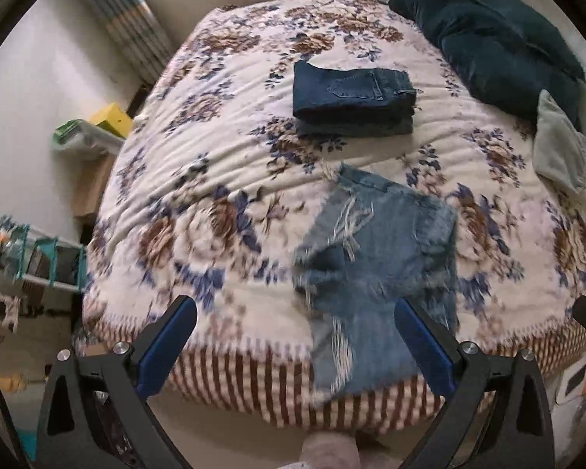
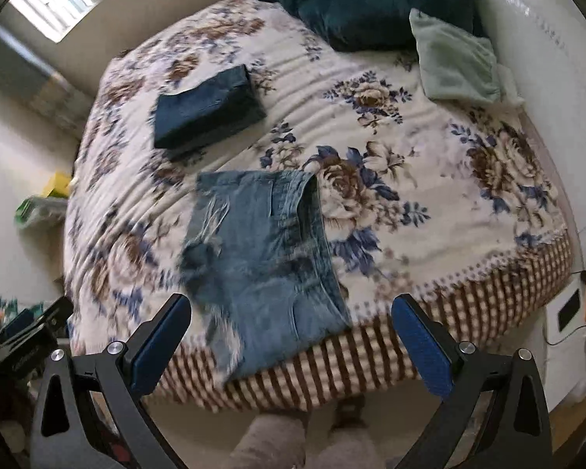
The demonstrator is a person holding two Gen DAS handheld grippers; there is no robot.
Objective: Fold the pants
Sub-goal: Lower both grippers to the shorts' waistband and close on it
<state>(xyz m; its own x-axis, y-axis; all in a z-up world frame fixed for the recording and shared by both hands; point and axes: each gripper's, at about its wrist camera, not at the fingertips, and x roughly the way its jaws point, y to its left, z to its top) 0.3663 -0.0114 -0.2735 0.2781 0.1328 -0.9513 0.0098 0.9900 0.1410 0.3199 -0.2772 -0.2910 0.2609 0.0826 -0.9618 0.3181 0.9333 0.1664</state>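
Observation:
Light blue frayed denim shorts lie flat on the floral bedspread near the bed's front edge, their lower part hanging over the striped border. They also show in the right wrist view. My left gripper is open and empty, held above the front edge, its right finger over the shorts. My right gripper is open and empty, held above the shorts' lower end. A folded pair of dark blue jeans sits further back on the bed, also in the right wrist view.
A dark teal blanket and a pale green garment lie at the bed's far right. Shelves and boxes stand left of the bed by the wall. The other gripper's tip shows at the left edge.

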